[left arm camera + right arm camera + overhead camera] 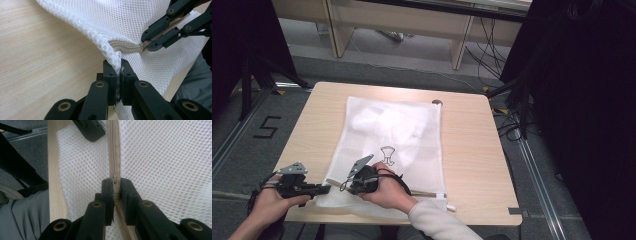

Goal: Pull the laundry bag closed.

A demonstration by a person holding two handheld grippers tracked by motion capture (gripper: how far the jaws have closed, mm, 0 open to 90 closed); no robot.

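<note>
Zipping work is under way on a white mesh bag (397, 135) that lies flat on the wooden table (472, 150), with its zipper edge toward the person and pale laundry inside.

Left gripper (117, 71) is clenched on a corner fold of the mesh, at the near left end of the bag; in the high view it sits just off the bag's corner (319, 189). Right gripper (115, 188) is pinched on the beige zipper pull (115, 182), close beside the left one, as the left gripper view also shows (146, 45).

Judging by the right gripper view, the zipper (113, 150) ahead of the pull looks closed, its teeth meshed in one straight band up to the other gripper's jaw. The run behind the pull is hidden under the jaws, so I cannot tell which way the slider is travelling or how much of the track is left. With the pull this near the anchored corner, the job is either barely begun or nearly finished.
</note>
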